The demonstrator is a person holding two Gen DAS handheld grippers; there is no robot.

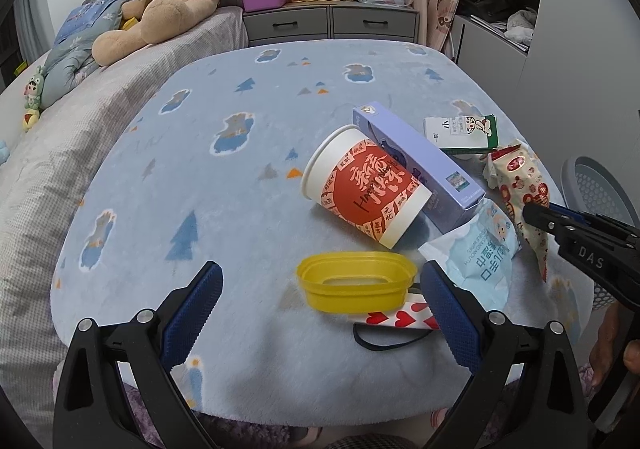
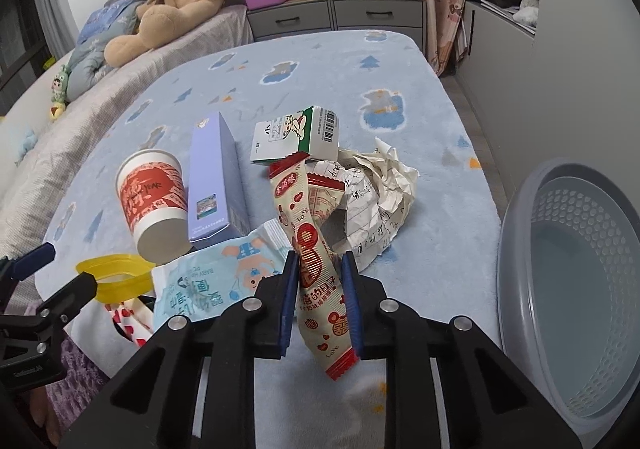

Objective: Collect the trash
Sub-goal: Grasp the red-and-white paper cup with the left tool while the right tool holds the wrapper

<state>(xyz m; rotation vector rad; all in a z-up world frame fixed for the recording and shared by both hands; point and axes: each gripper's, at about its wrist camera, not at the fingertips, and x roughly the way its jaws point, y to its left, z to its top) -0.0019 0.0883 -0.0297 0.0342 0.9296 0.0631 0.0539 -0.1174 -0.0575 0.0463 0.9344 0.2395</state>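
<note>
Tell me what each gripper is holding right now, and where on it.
The right gripper pinches the long cream and red snack wrapper around its lower middle. The left gripper is open and holds nothing.

On the pale blue printed fleece blanket (image 2: 320, 65), the red and white paper cup (image 2: 154, 201) lies left of the long lilac carton (image 2: 218, 185), touching it. Behind the cream and red snack wrapper (image 2: 316, 261) stands the green and white milk box (image 2: 298, 137), with crumpled lined paper (image 2: 376, 201) to its right. The grey perforated plastic basket (image 2: 576, 289) sits off the blanket's right edge.
</note>
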